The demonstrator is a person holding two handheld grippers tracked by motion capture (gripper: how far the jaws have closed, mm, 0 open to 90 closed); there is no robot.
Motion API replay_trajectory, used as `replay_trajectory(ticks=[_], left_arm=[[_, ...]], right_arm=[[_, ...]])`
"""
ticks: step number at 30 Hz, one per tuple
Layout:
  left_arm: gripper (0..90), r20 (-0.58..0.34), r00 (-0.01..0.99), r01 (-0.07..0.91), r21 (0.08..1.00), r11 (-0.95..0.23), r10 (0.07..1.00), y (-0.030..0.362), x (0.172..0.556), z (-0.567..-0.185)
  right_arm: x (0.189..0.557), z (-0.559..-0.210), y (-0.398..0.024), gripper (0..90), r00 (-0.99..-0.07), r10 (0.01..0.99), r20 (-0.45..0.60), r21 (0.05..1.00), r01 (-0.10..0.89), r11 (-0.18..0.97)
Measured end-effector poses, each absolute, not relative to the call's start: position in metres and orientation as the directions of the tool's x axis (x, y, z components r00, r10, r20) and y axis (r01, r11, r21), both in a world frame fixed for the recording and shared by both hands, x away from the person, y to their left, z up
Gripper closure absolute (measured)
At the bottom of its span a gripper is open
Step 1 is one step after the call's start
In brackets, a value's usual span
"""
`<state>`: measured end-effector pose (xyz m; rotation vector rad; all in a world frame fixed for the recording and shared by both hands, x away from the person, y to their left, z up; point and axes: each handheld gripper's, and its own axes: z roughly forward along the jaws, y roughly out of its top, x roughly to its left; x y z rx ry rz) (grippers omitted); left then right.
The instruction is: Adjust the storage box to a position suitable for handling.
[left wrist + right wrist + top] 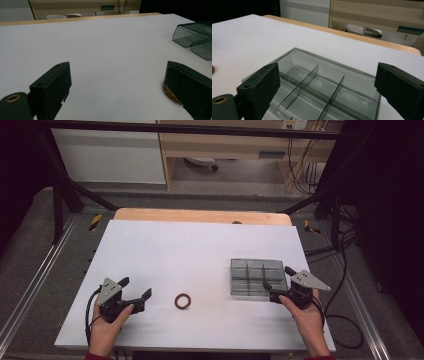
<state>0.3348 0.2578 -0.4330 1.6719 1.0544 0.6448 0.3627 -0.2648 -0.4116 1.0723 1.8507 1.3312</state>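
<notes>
Black tongs stand close up in both gripper views, and both pairs are spread wide with nothing between them. From above, the left tongs (134,289) rest low on the white tabletop (190,250), held by the person's left hand (106,327). The right tongs (278,278) sit at the near right corner of a clear box (257,277), held by the right hand (306,315).

Between the two hands lies a small brown ring (183,301). It lies flat on the tabletop, just to the right of the left tongs and well apart from the box. In the left gripper view, a bit of the ring (170,93) peeks out from behind the right jaw. It looks rough there, a bit like cork, but it is too small to be sure.

The ring looks light and thin. It will likely slide on the smooth top if it gets a push from one side. A good way to take it would be to put one jaw outside the rim and one jaw inside the hole, then pinch gently. Pinching across the whole ring could work too, with the jaws set low.

The box has thin walls inside that split it into small rooms, seen well in the right gripper view (322,85). It looks hard and smooth, and may slip if nudged.
</notes>
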Motion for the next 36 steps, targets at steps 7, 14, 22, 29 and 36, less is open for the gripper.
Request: replay_trajectory(ticks=[7,14,22,29,36], left_arm=[[7.0,-0.073,0.473,0.344,0.933,-0.107,0.878,0.258,0.335,-0.434],[7.1,-0.073,0.476,0.349,0.931,-0.112,0.877,0.256,0.335,-0.435],[7.4,-0.071,0.481,0.352,0.929,-0.118,0.874,0.254,0.335,-0.436],[7.5,-0.073,0.481,0.356,0.927,-0.119,0.873,0.253,0.335,-0.437],[7.6,-0.076,0.482,0.357,0.927,-0.117,0.873,0.253,0.335,-0.437]], right_arm=[[0.383,-0.395,-0.272,16.2,-0.449,0.893,-0.024,0.954,0.257,0.155],[0.405,-0.390,-0.280,34.8,-0.422,0.906,-0.039,0.940,0.293,0.177],[0.425,-0.393,-0.292,63.1,-0.397,0.917,-0.028,0.935,0.313,0.164],[0.439,-0.402,-0.307,86.0,-0.371,0.927,-0.043,0.916,0.356,0.185],[0.447,-0.415,-0.321,90.0,-0.362,0.931,-0.043,0.899,0.392,0.193]])
